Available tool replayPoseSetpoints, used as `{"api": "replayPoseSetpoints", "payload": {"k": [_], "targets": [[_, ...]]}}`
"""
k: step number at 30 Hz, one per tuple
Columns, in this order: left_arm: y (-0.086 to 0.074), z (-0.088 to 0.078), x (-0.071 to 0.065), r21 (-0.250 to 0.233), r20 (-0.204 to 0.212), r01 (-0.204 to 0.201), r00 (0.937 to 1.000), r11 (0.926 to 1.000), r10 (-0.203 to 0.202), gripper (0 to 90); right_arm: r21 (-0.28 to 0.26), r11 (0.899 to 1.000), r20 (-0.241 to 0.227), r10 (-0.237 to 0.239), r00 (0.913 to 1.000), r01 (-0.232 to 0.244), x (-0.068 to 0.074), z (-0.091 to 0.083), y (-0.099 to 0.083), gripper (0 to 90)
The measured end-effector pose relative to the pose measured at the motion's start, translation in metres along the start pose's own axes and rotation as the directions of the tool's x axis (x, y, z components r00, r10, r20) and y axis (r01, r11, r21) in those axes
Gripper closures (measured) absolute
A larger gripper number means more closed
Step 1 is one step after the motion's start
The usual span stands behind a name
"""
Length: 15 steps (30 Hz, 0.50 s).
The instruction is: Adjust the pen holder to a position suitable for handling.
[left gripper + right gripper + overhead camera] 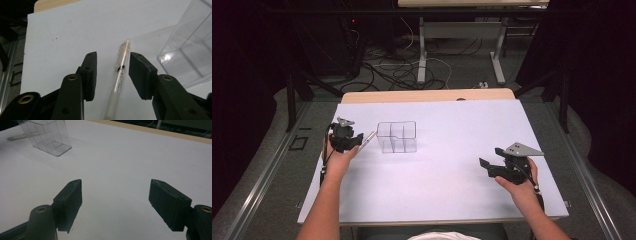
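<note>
Two claws agape, left claw (pixel 112 75) straddling pen (pixel 120 75), right claw (pixel 115 202) empty.

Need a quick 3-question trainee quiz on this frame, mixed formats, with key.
1. True or false: the left gripper has its jaws shut on the translucent plastic pen.
2. Multiple choice: the clear plastic divided organizer box stands A) beside the right gripper, B) near the left gripper and the pen, C) off the white table sheet.
3. Fill in: the right gripper's jaws are ____ and hold nothing.

Key:
1. False; the jaws stand open on either side of the pen, which lies on the sheet.
2. B
3. open
</note>
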<state>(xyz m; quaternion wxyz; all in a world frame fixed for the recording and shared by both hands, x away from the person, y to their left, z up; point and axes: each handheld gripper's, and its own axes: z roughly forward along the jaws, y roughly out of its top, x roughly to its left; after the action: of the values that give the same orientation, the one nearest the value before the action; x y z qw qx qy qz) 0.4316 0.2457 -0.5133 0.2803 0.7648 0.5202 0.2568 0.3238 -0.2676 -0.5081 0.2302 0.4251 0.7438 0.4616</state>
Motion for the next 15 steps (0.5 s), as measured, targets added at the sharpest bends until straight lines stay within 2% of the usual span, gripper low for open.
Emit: {"api": "replayPoseSetpoints", "payload": {"k": [6, 9, 15], "targets": [[-0.004, 0.010, -0.006, 0.063, -0.001, -0.039, 0.9992, 0.9973, 0.039, 63.0, 0.002, 1.000, -0.002, -0.003, 1.0000, 0.003, 0.000, 0.000, 0.000, 26.5], [-0.005, 0.014, -0.010, 0.075, 0.012, -0.059, 0.9982, 0.9954, 0.059, 63.0, -0.001, 1.000, -0.011, 0.003, 0.9999, -0.003, -0.001, 0.000, 0.000, 26.4], [-0.010, 0.022, -0.013, 0.127, 0.021, -0.089, 0.9960, 0.9879, 0.087, 64.4, 0.001, 1.000, -0.011, -0.001, 0.9999, 0.001, -0.002, 0.001, 0.000, 26.1]]}}
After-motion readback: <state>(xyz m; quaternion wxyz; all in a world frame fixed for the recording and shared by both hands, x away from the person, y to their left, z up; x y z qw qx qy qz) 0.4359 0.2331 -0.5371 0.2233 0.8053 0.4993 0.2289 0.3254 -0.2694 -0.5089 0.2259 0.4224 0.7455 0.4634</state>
